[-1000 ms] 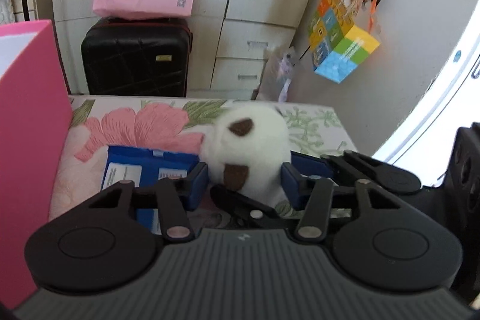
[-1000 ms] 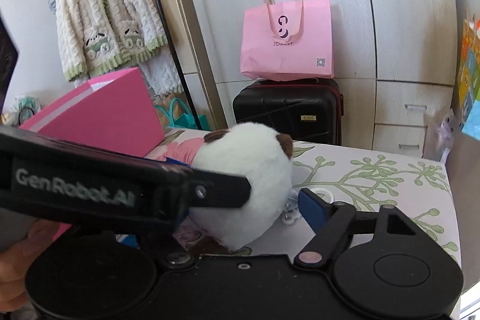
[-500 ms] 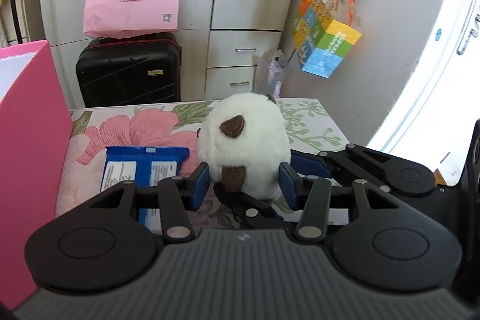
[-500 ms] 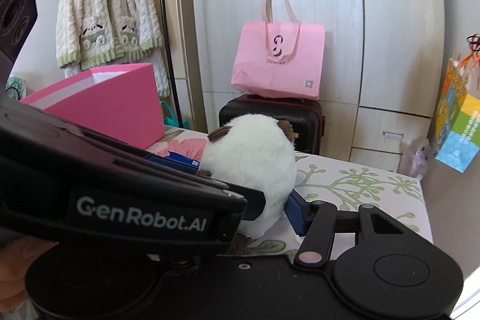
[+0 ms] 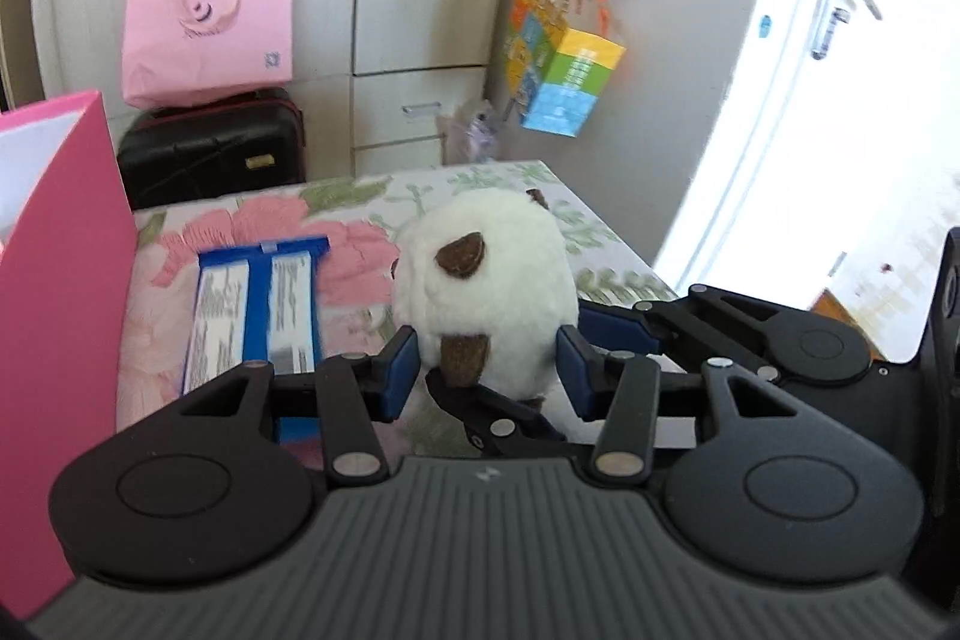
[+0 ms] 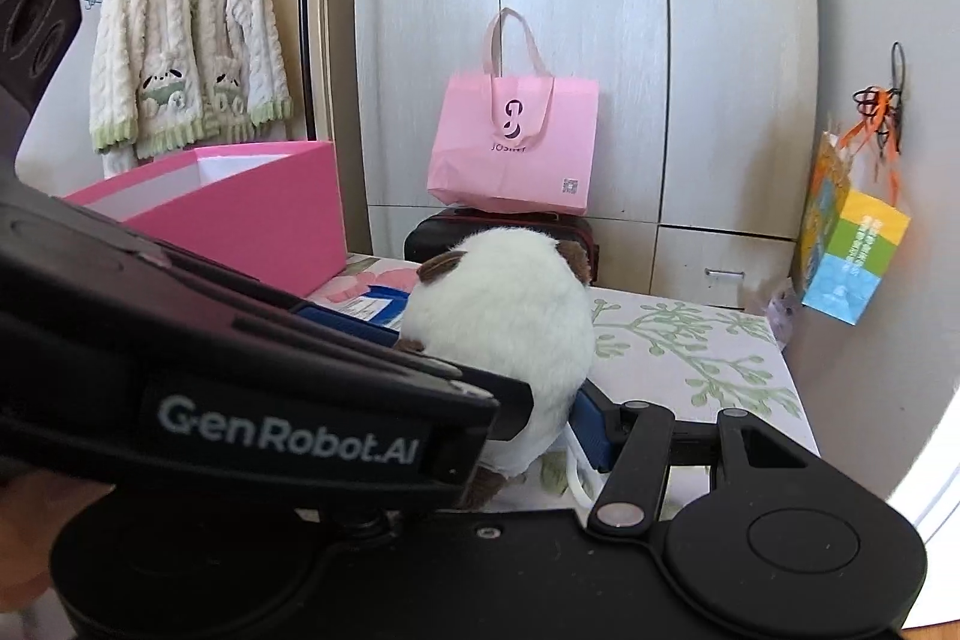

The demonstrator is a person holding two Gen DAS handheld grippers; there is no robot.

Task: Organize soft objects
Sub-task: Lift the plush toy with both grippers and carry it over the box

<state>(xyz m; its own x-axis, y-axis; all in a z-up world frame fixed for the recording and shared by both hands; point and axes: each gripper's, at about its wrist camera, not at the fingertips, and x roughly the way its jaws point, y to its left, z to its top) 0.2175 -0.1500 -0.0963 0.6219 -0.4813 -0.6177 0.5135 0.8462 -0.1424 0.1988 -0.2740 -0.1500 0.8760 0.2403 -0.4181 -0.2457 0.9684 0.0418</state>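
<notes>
Right now my left tool (image 5: 486, 364) frames the white plush toy (image 5: 486, 280): one blue pad (image 5: 399, 370) sits at its left flank and the other at its right, with a thin gap showing on each side, so I read this tool as released and spread around the toy, not squeezing it. My right tool (image 6: 540, 418) comes at the same toy (image 6: 498, 316) from the right; one blue pad (image 6: 591, 430) lies against the toy's lower right side, but the body of the left tool covers the other finger, so I cannot tell whether it is clenched or slack.

The toy is round, white, with small brown patches, and it sits upright near the middle of the flower-print tabletop (image 5: 588, 244), just in front of both tools. To its left a blue-and-white packet (image 5: 258, 304) lies flat on the cloth. Farther left, at the edge of the tabletop, stands a pink box (image 5: 54, 328) with an open top and a white inside.

Beyond the far edge I see a black suitcase (image 5: 210, 142) with a pink shopping bag (image 5: 207, 28) on top, pale wardrobe doors behind them, a colourful gift bag (image 5: 564, 82) hanging on the right wall, and a fluffy cream cardigan (image 6: 186, 40) on a hanger at far left.
</notes>
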